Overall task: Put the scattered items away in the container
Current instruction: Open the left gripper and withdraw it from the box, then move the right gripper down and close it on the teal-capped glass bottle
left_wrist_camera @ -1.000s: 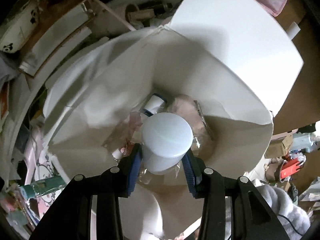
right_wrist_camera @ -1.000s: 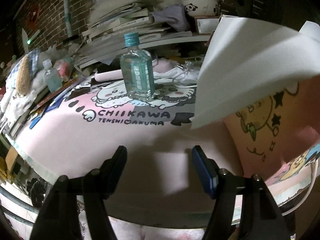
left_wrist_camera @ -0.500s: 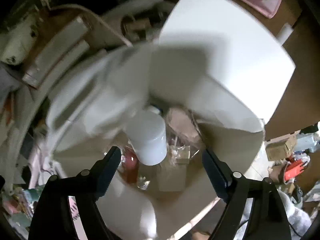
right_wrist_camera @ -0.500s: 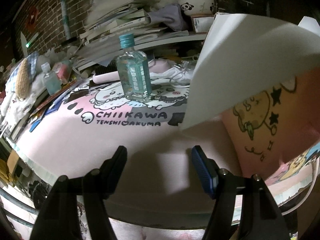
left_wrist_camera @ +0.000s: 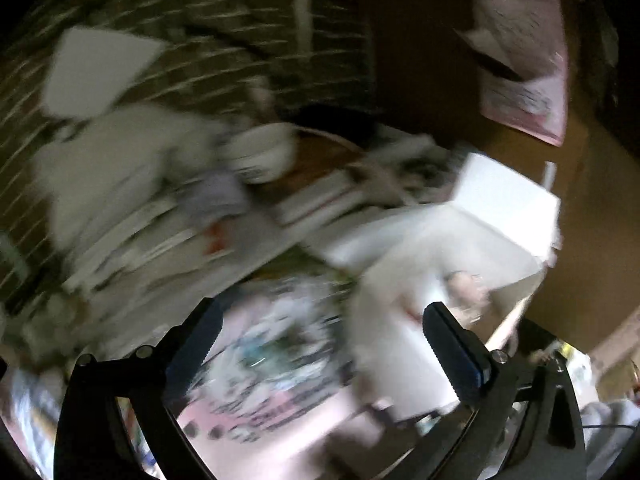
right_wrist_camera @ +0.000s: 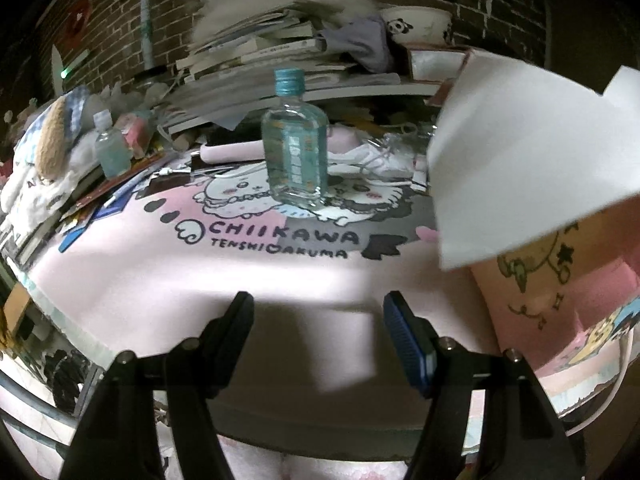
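Looking through the left wrist view, which is blurred, the left gripper [left_wrist_camera: 320, 336] has nothing between its fingers and they are opening wide. The white box [left_wrist_camera: 472, 240] stands at the right of the frame.

In the right wrist view, the right gripper [right_wrist_camera: 318, 320] is half open and empty, low in the frame. The clear bottle [right_wrist_camera: 295, 148] stands upright at the upper centre on the pink mat [right_wrist_camera: 280, 280]. I think it is best to take it low on the body, so it does not tip.
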Demonstrator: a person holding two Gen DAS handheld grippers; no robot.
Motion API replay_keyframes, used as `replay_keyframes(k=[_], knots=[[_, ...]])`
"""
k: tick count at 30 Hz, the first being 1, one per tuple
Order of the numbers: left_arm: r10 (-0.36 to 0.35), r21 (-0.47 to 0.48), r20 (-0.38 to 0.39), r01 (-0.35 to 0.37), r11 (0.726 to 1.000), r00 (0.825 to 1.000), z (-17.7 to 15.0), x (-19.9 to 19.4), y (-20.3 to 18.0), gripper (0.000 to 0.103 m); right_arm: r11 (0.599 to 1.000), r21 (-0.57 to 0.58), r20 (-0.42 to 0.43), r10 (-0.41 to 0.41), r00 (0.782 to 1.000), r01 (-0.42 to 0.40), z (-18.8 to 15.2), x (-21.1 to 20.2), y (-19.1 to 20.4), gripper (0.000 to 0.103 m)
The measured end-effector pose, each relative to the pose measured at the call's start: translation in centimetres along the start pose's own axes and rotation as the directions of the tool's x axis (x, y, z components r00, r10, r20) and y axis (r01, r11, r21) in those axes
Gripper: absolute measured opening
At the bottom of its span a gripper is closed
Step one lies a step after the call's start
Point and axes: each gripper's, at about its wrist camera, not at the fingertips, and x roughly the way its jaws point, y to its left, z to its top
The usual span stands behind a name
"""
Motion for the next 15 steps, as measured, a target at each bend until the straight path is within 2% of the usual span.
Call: replay_keyframes(k=[3,7,8,10,13,15], knots=[[0.082,-0.098,0.007,-0.081,0.992,0.997,-3.8,-1.2,3.3,0.1,1.0,-0.024,0.007,-0.011,1.0,0.011,0.5,0.1,0.9,0.064],[0.212,-0.217,-0.02,-0.211,0.953,0.977,-9.4,-1.6,6.8,0.1,0.997,-0.057,0.025,-0.048,0.999,0.049,1.4,0.4,2.1,0.064],[0.226,-0.249,-0.028,-0.226,0.942,0.974,-10.8,-1.6,7.6,0.1,0.996,-0.07,0.034,-0.059,0.998,0.061,1.8,0.4,2.5,0.071],[0.235,-0.307,-0.041,-0.236,0.922,0.971,-13.3,-1.9,9.2,0.1,0.992,-0.096,0.057,-0.074,0.996,0.079,2.6,0.5,3.3,0.083],[0.227,-0.372,-0.04,-0.225,0.9,0.973,-15.9,-2.6,10.4,0.1,0.981,-0.139,0.089,-0.12,0.989,0.131,4.0,1.1,4.4,0.083],[0.203,-0.397,-0.034,-0.2,0.896,0.979,-16.9,-2.6,10.6,0.1,0.972,-0.17,0.087,-0.147,0.985,0.16,5.0,1.9,5.1,0.083]])
